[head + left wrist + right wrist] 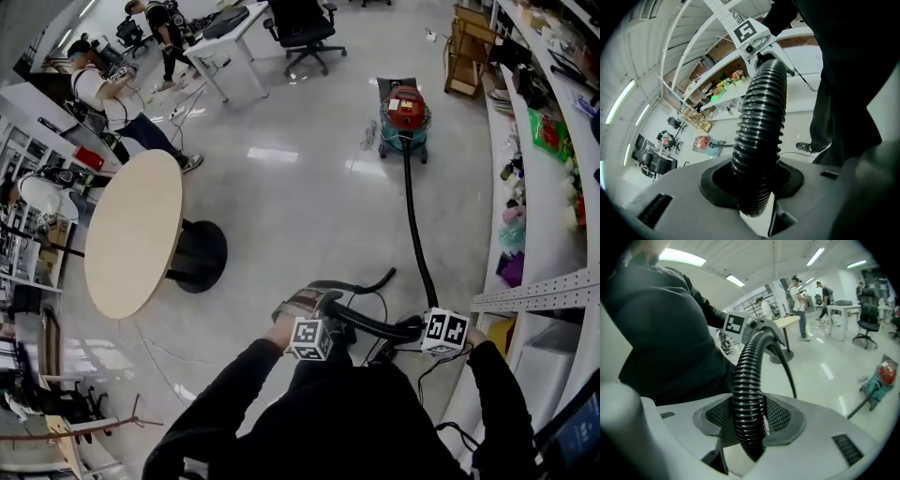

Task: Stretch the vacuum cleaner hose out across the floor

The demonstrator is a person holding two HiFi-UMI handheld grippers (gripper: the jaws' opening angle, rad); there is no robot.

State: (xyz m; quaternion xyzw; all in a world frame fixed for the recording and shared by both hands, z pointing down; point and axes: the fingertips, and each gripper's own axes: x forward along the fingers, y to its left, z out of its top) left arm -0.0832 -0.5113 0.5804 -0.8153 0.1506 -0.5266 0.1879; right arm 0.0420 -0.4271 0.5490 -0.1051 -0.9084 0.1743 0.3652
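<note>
Two-point grip on the hose, with the vacuum cleaner far down the floor

We see both hands at the near end of the vacuum cleaner hose (417, 234). The left hand-held gripper (757, 192) is clamped on the ribbed black tube, its dark pads pressing the ridges from either side. The right hand-held gripper (750, 425) is clamped likewise, with mesh-textured pads against the tube. The short span between them bows in mid-air in front of the person's body. We judge that two grips set close together keep the loose end from flopping and let the pull act along the tube's length. From the right grip the hose drops to the floor (300, 187) and runs nearly straight to the red and teal vacuum cleaner (405, 117), which stands well away, so most of the length lies drawn out. The floor is pale, glossy and reflective, and likely offers little drag. A round table (136, 230) stands to the left and white shelving (539, 291) lines the right. An office chair (302, 28) and other people (103, 94) occupy the far end.
</note>
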